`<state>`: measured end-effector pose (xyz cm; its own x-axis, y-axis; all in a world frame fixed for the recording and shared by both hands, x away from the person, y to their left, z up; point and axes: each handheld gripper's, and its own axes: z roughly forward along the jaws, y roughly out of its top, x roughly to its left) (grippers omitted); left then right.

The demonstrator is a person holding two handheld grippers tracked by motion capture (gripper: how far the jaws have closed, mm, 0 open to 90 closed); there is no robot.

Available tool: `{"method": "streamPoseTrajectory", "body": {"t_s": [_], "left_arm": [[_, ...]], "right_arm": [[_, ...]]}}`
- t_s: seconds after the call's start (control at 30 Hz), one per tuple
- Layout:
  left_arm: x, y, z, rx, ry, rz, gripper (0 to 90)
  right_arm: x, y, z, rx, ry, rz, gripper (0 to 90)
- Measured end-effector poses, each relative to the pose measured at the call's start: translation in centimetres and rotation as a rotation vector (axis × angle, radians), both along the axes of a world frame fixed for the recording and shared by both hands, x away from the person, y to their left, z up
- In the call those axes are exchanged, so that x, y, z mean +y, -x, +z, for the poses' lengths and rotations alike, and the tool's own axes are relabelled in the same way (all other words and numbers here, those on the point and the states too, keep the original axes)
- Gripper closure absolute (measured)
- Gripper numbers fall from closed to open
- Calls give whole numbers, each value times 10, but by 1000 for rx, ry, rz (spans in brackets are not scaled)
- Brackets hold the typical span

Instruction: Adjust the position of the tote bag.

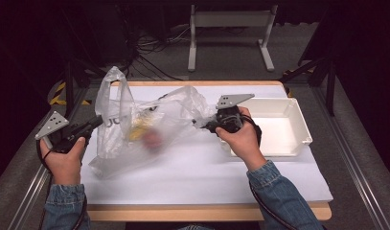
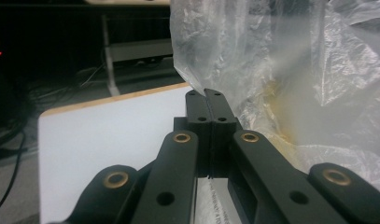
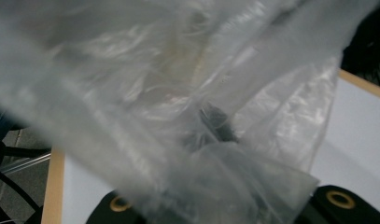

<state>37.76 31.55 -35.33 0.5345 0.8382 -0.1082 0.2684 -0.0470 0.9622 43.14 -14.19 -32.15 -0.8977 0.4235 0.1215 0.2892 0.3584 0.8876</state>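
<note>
Between the two grippers, a clear plastic bag point(image 1: 144, 124) hung stretched above the white table point(image 1: 207, 177), long axis running left to right, with a yellow item point(image 1: 141, 128) and a reddish one point(image 1: 153, 139) sagging inside, nearer the left hand. Left gripper point(image 1: 97, 122) was clamped on one edge, jaws together on the film; right gripper point(image 1: 205, 125) pinched the opposite edge. White tray point(image 1: 298, 125) lay just beyond the right hand, so that side looked closer to any unloading.

We note a clear, crinkled plastic bag point(image 1: 135, 129) held stretched above the white table top, pinched at its left and right edges. Inside lie a yellow item point(image 1: 140, 128) and a blurred reddish item point(image 1: 153, 139).
</note>
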Motion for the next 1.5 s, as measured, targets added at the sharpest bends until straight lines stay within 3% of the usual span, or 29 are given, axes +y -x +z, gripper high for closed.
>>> {"method": "streamPoseTrajectory", "body": {"t_s": [0.17, 0.33, 0.43, 0.53, 0.6, 0.73, 0.77, 0.87, 1.03, 1.13, 1.27, 1.37, 1.5], "left_arm": [[3, -13, -19, 55, -21, 31, 900], [2, -21, -30, 89, -57, 45, 900], [3, -23, -33, 101, -61, 51, 900], [3, -23, -38, 118, -80, 58, 900], [4, -23, -41, 137, -92, 72, 900], [4, -24, -45, 177, -71, 43, 900], [4, -23, -44, 174, -63, 40, 888], [-1, -14, -28, 132, -48, 40, 503], [-12, 8, 5, 58, -69, 32, 273], [-23, 21, 23, 10, -83, 1, 252], [-48, 27, 35, 10, -94, -109, 288], [-65, 18, 34, 21, -105, -130, 272], [-83, -4, 27, 70, -125, -96, 248]], "right_arm": [[17, -18, -14, 36, 77, -23, 900], [22, -28, -33, 117, 168, -60, 900], [21, -27, -38, 145, 197, -66, 900], [18, -16, -47, 184, 257, -61, 900], [18, -13, -48, 193, 267, -61, 900], [16, 1, -57, 231, 294, -34, 900], [15, 3, -58, 231, 287, -31, 900], [13, 9, -54, 216, 255, -25, 899], [15, 15, -51, 200, 240, -12, 889], [19, 19, -52, 196, 239, -1, 887], [23, 24, -52, 185, 238, 16, 886], [25, 27, -51, 180, 240, 31, 886], [26, 30, -50, 168, 248, 40, 884]]}}
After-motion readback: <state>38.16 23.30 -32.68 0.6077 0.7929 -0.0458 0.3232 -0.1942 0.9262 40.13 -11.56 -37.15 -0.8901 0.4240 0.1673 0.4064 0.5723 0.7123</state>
